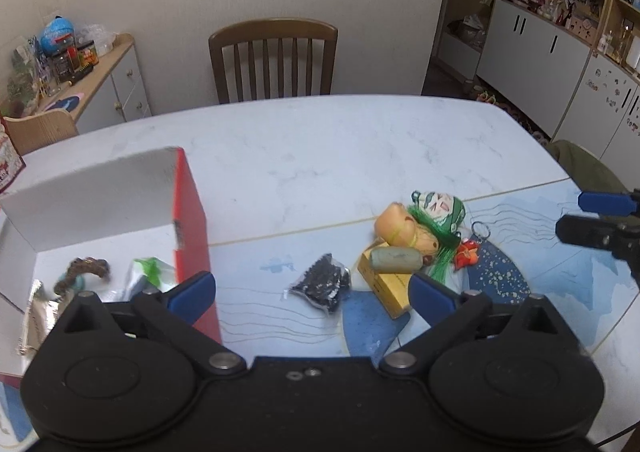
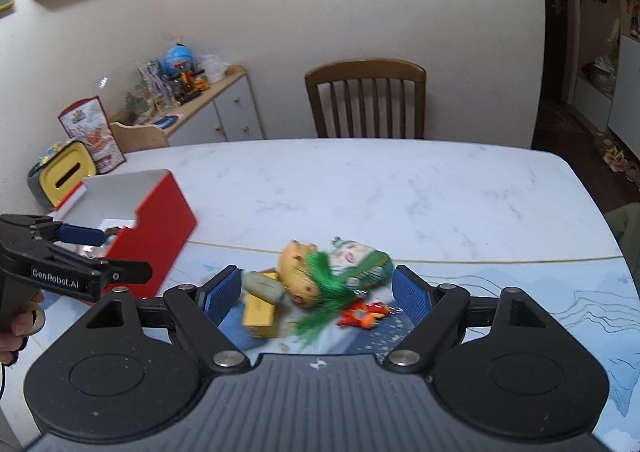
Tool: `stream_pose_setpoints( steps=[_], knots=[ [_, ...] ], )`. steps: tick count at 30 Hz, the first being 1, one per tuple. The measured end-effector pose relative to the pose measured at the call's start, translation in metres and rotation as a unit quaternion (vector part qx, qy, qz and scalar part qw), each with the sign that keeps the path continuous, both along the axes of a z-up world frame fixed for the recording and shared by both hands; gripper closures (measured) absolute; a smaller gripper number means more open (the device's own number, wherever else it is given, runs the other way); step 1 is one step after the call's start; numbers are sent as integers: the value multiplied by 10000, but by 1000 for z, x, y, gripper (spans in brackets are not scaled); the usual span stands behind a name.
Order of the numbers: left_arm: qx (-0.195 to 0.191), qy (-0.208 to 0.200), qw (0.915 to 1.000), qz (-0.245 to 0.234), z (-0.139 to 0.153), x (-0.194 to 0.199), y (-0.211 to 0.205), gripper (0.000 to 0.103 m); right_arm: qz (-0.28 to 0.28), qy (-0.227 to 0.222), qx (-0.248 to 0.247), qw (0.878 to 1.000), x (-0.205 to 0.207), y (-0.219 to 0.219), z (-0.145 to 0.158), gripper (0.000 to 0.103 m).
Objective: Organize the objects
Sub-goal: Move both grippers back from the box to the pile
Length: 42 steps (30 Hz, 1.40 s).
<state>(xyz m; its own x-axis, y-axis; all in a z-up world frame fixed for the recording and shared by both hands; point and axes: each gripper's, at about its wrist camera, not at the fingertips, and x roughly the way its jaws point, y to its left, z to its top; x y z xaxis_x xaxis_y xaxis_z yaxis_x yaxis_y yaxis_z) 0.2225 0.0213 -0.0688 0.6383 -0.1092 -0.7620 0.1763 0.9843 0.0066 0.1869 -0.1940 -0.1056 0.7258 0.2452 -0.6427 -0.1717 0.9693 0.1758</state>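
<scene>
Left gripper (image 1: 312,292) and right gripper (image 2: 318,292) both hang with fingers wide apart, holding nothing. The red box (image 1: 192,220) near the table's (image 1: 320,144) left edge holds packets. Toy pile (image 2: 320,280) sits at the near edge.

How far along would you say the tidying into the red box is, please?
Partly done: the red box already holds a few small items. Both the left gripper and right gripper are open and empty. The black packet, yellow box and toy pile remain on the table.
</scene>
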Motion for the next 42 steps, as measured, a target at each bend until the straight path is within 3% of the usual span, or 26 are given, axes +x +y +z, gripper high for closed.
stream_pose_setpoints(
  steps=[12, 29, 37, 42],
  knots=[
    [353, 66, 9992, 160, -48, 21, -21, 1, -33, 373, -59, 9993, 37, -26, -34, 20],
    [743, 148, 9971, 109, -81, 46, -33, 1, 247, 773, -260, 9964, 111, -16, -83, 20],
    [611, 326, 9973, 235, -93, 56, -26, 9, 358, 899, -286, 9949, 130, -11, -99, 20],
    [575, 414, 9972, 239, -98, 59, -25, 19, 426, 979, -287, 9939, 138, -6, -105, 20]
  ],
)
